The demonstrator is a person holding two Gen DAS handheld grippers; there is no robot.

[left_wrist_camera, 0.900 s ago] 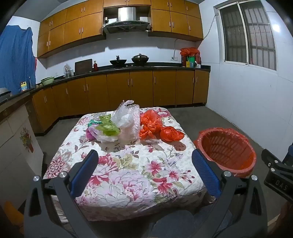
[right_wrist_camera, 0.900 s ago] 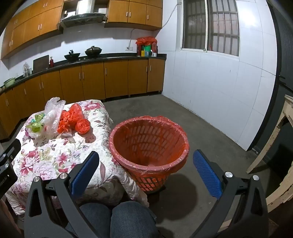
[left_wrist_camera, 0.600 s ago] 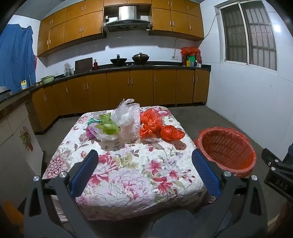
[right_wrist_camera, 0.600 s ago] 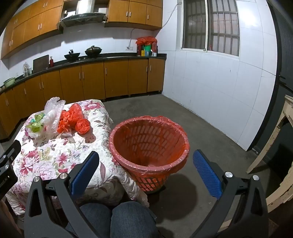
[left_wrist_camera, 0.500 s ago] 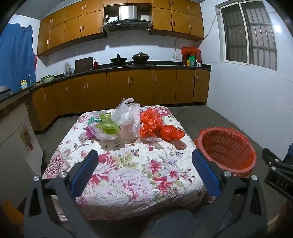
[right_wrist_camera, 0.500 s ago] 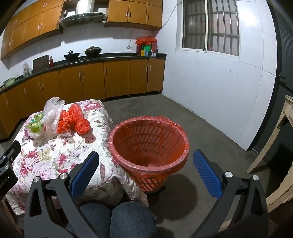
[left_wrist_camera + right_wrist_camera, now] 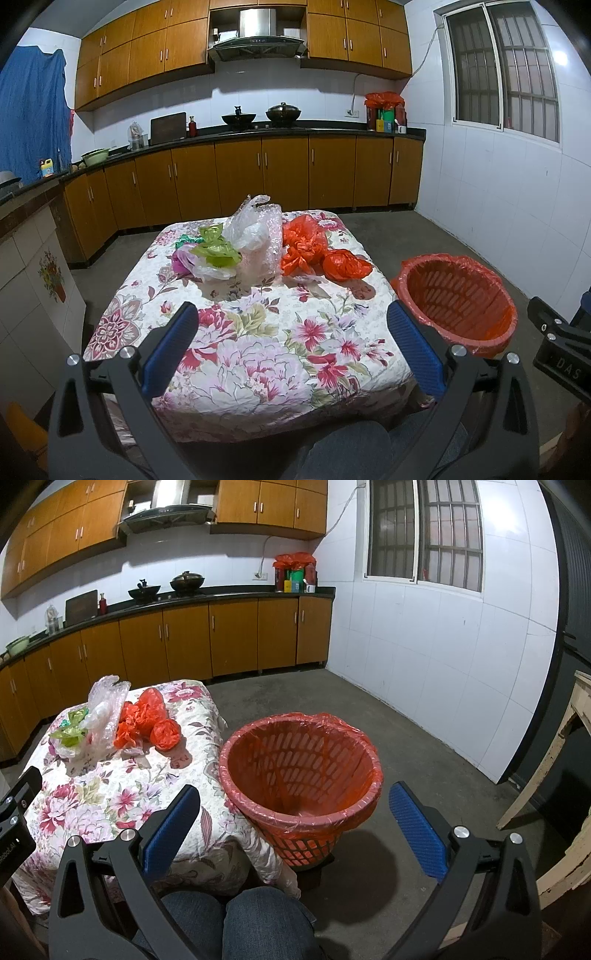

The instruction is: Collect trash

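Note:
Crumpled plastic bags lie at the far end of a table with a floral cloth (image 7: 258, 354): a clear bag (image 7: 251, 229), a green and white bundle (image 7: 214, 254), a big orange bag (image 7: 303, 243) and a small orange ball (image 7: 345, 264). They also show in the right wrist view, with the small orange ball (image 7: 166, 733) nearest the bin. An orange basket bin with an orange liner (image 7: 458, 299) (image 7: 299, 764) stands on the floor right of the table. My left gripper (image 7: 291, 347) is open and empty over the table's near end. My right gripper (image 7: 295, 827) is open and empty above the bin's near side.
Brown kitchen cabinets (image 7: 258, 173) and a dark counter with pots run along the back wall. White tiled wall and a window (image 7: 421, 531) are on the right. A pale wooden frame (image 7: 554, 760) stands at the far right. My knees (image 7: 240, 923) are below the right gripper.

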